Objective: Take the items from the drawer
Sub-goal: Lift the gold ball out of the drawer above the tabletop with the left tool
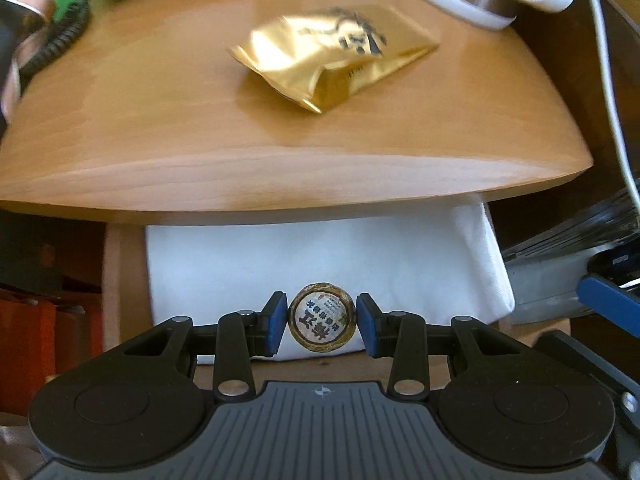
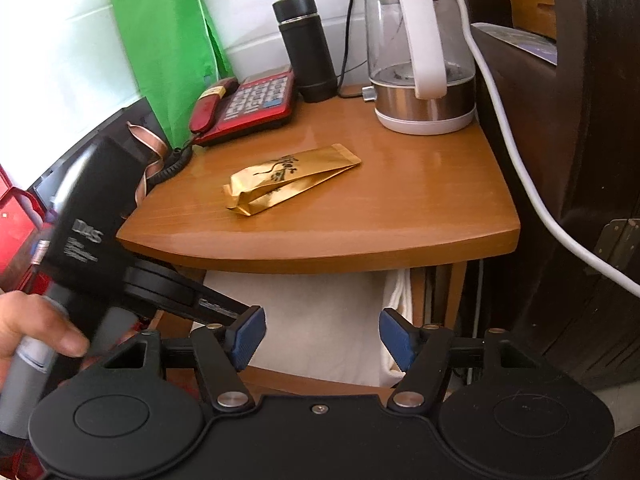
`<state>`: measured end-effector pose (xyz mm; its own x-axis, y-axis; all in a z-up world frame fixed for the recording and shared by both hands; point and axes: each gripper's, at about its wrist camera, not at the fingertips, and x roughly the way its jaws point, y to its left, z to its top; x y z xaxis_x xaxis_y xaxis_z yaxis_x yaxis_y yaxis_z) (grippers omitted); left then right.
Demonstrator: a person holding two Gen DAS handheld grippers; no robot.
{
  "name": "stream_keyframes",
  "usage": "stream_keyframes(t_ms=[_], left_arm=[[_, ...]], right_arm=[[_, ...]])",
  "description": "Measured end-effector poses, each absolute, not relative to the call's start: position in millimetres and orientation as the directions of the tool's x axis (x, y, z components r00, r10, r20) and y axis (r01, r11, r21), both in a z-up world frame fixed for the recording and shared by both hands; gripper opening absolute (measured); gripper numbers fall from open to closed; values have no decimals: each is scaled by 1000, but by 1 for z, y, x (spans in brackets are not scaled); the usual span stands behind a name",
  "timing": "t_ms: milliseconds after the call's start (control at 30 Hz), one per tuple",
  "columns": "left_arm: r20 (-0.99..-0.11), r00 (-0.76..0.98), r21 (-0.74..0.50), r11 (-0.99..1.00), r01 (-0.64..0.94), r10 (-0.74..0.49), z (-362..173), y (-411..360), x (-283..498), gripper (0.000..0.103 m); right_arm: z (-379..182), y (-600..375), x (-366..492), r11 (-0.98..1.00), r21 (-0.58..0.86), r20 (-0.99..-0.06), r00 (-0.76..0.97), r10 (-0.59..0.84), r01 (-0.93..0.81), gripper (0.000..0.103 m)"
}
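- The left gripper (image 1: 321, 327) holds a small round foil-wrapped puck (image 1: 321, 326) with a printed paper label; its two blue fingers (image 1: 276, 326) are clamped on the puck's opposite sides, so the puck sits squarely between the tips.
- The held puck hangs in front of and below the front edge of the wooden counter (image 1: 160, 128), over the white cloth bag (image 1: 240, 256) that fills the space under it.
- A gold foil packet (image 2: 290, 178) lies flat on the counter, well apart from both grippers, roughly mid-surface.
- The right gripper (image 2: 322, 338) has its blue fingers (image 2: 250, 336) spread wide with nothing between them; only the white bag shows through the gap.
- In the right wrist view a hand (image 2: 28, 328) grips the left gripper's grey handle at the left edge.
- At the back of the counter stand a red telephone (image 2: 248, 106), a black flask (image 2: 306, 48) and a glass kettle (image 2: 416, 52); a green bag (image 2: 160, 40) rises behind the telephone.
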<state>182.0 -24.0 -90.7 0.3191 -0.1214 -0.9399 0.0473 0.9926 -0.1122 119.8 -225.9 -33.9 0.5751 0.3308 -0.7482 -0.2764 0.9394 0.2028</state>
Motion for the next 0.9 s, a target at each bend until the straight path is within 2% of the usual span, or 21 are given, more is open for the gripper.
stream_keyframes(t_ms=[200,400,500,900], left_arm=[[-919,369,-124,990,61,-137,-44,-12,205,39],[-879,455,-134,990,52,-143,-30,-7,207,39],[-857,496,-144,989,36,-143,-20,-13,180,39],[-805,582,-174,983,-51,-112,14,-2,249,39]], right_arm=[[-34,-215,111,937,192,-760,561,330,-291,64],[-35,-209,103,935,189,-768,548,332,-301,64],[-35,-207,103,934,192,-768,545,335,-303,64],[-43,-201,109,927,199,-777,525,347,-317,65]])
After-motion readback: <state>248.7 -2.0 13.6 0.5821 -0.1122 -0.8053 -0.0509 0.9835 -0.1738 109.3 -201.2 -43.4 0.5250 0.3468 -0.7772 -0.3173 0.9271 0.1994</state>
